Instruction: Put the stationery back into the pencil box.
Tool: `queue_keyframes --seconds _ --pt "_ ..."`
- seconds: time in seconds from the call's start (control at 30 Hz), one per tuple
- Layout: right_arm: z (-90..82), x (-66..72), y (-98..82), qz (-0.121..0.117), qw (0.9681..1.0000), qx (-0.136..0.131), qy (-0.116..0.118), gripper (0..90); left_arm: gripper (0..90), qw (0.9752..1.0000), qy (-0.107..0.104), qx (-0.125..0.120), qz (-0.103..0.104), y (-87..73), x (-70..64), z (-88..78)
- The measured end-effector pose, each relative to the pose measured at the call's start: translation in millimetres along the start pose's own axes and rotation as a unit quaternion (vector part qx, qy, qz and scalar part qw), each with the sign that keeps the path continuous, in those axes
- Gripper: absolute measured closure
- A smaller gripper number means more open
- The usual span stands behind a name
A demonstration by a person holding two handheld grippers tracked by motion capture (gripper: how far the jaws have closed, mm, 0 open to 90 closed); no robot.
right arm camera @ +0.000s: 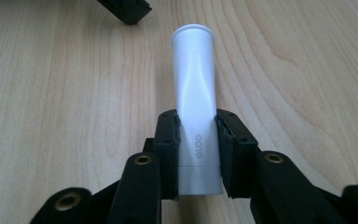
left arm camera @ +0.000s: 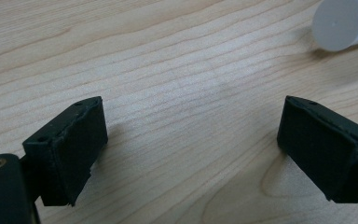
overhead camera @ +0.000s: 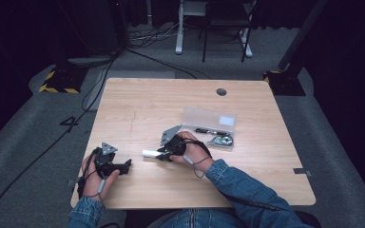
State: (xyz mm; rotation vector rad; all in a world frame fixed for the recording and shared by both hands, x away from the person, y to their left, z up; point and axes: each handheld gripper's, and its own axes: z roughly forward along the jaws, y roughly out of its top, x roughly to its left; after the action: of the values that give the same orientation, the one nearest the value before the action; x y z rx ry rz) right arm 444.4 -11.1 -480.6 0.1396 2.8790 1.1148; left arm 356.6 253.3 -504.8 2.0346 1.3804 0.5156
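Right gripper (right arm camera: 197,140) around glue tube (right arm camera: 194,88)

The left gripper (overhead camera: 123,166) is held low over the tabletop (overhead camera: 138,104) in the left hand (overhead camera: 95,178), its fingers (left arm camera: 70,149) spread wide apart with nothing between them. The right gripper (overhead camera: 159,154) is held in the right hand (overhead camera: 195,154), its fingers (right arm camera: 168,140) pressed against both sides of a white tube (right arm camera: 195,107). Both forearms are sleeved in denim.
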Motion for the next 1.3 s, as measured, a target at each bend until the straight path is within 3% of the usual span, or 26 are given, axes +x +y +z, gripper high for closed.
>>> queue_keyframes --seconds 0.67,1.3 --pt "-54.0 -8.1 4.3 -0.011 0.9995 -0.029 -0.009 71.8 8.6 1.0000 0.000 0.000 0.000 0.0 0.0 0.0" --pt "-112.8 -23.7 -31.0 0.003 0.9980 -0.053 -0.036 71.7 8.8 1.0000 -0.002 0.001 0.002 -0.2 0.3 -0.3"
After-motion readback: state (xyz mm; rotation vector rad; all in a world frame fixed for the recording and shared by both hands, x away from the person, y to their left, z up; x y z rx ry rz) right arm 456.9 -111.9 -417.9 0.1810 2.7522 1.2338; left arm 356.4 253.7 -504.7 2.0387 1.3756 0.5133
